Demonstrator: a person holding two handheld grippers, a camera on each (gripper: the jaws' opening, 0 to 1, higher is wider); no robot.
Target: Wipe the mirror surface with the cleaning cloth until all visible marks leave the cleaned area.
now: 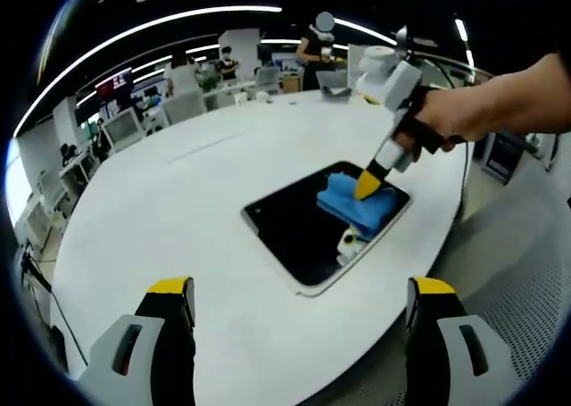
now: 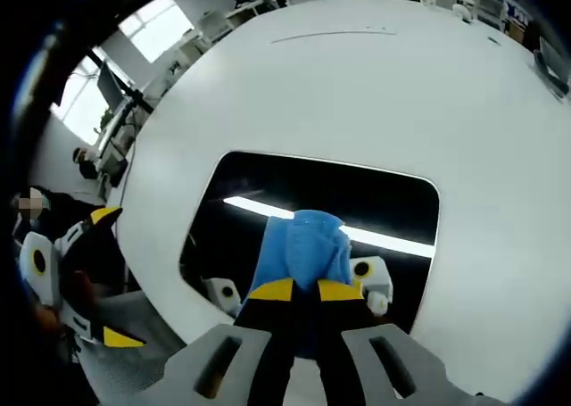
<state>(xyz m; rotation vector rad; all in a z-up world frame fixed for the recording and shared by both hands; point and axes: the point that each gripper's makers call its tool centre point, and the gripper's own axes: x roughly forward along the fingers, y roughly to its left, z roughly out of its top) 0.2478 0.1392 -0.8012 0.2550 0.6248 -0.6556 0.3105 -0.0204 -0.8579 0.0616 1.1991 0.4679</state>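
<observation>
Wiping well here, I judge, means keeping the blue cleaning cloth flat against the glass and sweeping it in overlapping passes from one edge of the mirror to the other, with pressure even so the cloth does not bunch or slip out of the jaws. The right hand-held gripper is clenched on the cloth, its yellow-tipped jaws closed together around the near end of the fabric, and the cloth lies on the mirror's dark surface toward one end of the pane. In the left gripper view the same hand-held gripper comes in from the right, held by a person's hand, its tip pressed down onto the cloth. The left hand-held gripper hangs well apart from the mirror with its jaws spread wide and nothing between them; it could steady the mirror's rim if the pane starts to slide. Whether marks remain on the glass I cannot tell, since the surface mostly shows reflected ceiling lights.

The mirror is a rounded rectangle lying flat on a large white round counter, close to the counter's edge. Around it is an open office with desks, monitors, long ceiling light strips and a few people standing in the background.
</observation>
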